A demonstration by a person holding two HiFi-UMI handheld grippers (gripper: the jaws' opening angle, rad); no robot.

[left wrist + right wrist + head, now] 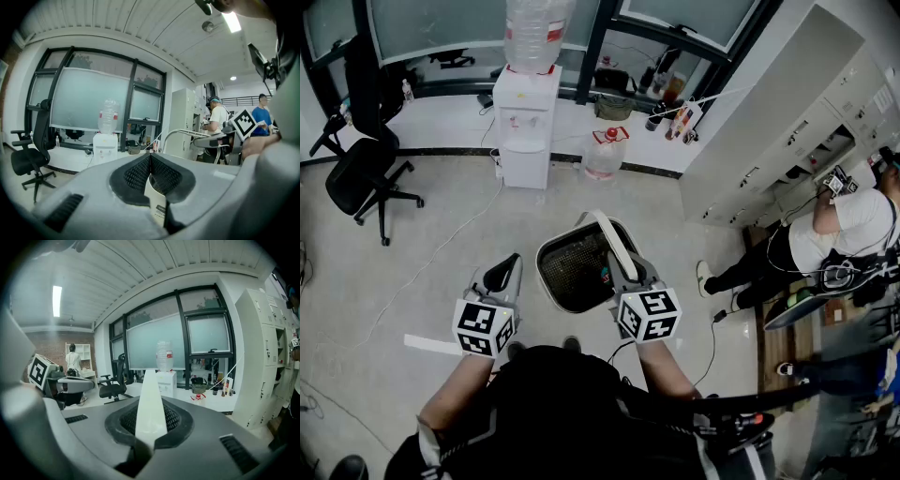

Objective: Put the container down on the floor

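The container [546,259] is a white bin with a dark mesh inside and a white arched handle [606,234]. It sits just ahead of me in the head view. My right gripper [623,268] is shut on that handle, and in the right gripper view the white handle strip [151,394] runs up between the pads of the right gripper [149,425]. My left gripper [507,273] hovers beside the bin's left rim, shut and holding nothing. In the left gripper view the left gripper [150,157] has its tips together, with the bin's white wall [157,199] showing behind them. I cannot tell whether the base touches the floor.
A water dispenser [527,122] and a water jug [606,152] stand by the far windows. A black office chair [361,169] is at far left. White cabinets [787,131] and a person [834,230] fill the right side. A white strip [431,345] lies on the floor.
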